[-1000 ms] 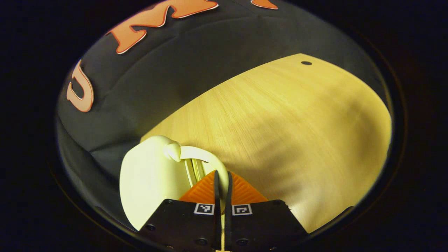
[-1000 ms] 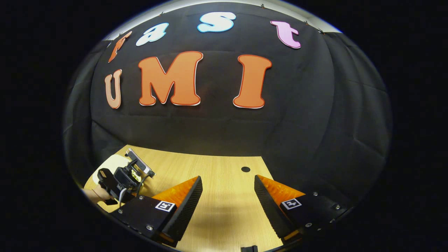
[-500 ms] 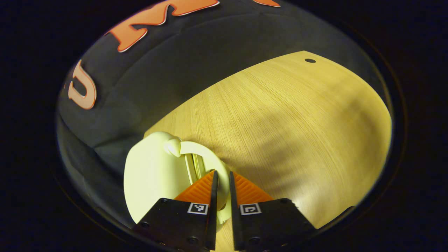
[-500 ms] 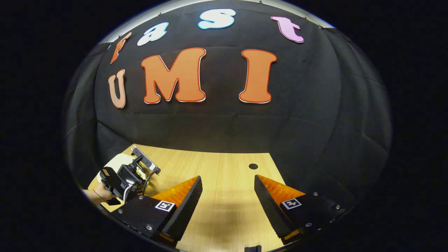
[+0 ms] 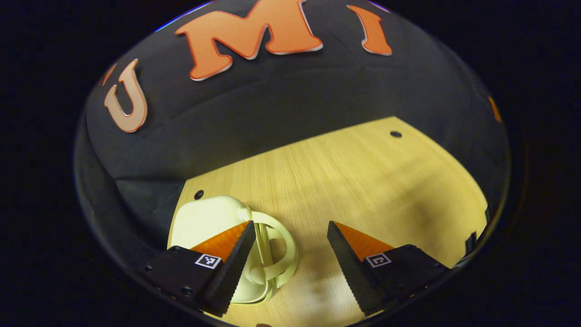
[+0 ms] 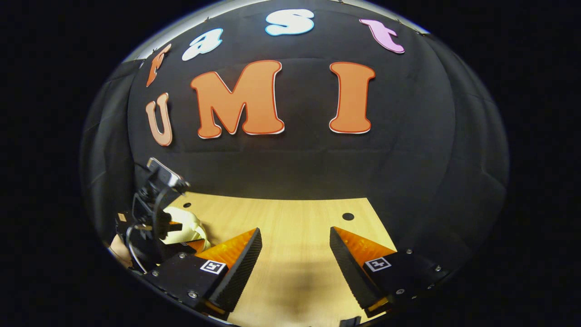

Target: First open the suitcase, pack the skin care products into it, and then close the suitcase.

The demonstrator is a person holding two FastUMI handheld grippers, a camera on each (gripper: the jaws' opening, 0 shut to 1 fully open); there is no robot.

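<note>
A small cream suitcase sits near the table's left back corner, its halves together and its looped handle pointing toward me. My left gripper hangs open above it, the left finger over the case and the handle lying free between the jaws. In the right gripper view, the suitcase shows at the far left, partly hidden behind the left gripper and the hand holding it. My right gripper stands open over bare table, holding nothing.
The light wooden table runs back to the black cloth wall. It has a small round hole at the far right and another hole just behind the suitcase. One hole lies ahead of my right gripper.
My left gripper was shut on the suitcase handle; it has opened wide, let the handle go and lifted up and back. The right gripper stayed open, shifting only slightly.
</note>
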